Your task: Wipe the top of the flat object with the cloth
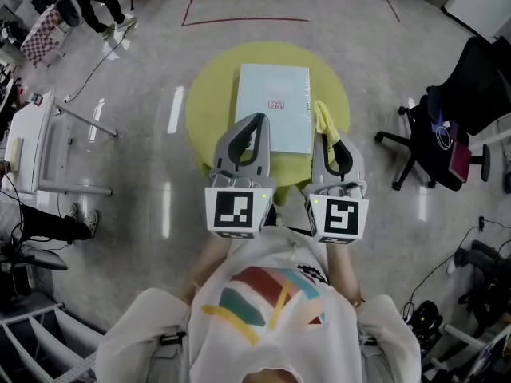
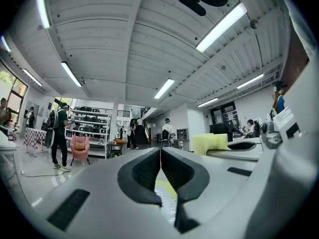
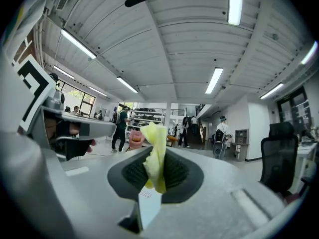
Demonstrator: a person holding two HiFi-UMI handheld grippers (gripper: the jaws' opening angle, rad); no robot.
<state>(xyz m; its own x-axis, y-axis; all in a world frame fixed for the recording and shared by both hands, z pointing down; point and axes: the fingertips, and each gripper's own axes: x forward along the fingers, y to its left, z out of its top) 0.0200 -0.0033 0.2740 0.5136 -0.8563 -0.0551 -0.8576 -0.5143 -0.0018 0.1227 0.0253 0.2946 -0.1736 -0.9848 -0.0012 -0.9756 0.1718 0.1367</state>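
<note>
A light blue flat book-like object (image 1: 273,102) lies on a round yellow-green table (image 1: 209,94). My left gripper (image 1: 255,120) hovers over the book's near left corner, shut with nothing between its fingers; in the left gripper view its jaws (image 2: 160,159) meet in a thin line. My right gripper (image 1: 330,140) sits at the book's near right edge, shut on a yellow cloth (image 1: 323,118). The cloth (image 3: 155,153) sticks up from between the right gripper's (image 3: 157,171) pads. Both grippers tilt upward, toward the ceiling.
A black office chair (image 1: 451,126) stands right of the table. A white desk (image 1: 32,146) is at the left, and a red tape line (image 1: 243,21) marks the floor beyond. Several people stand far off by shelves (image 2: 92,133).
</note>
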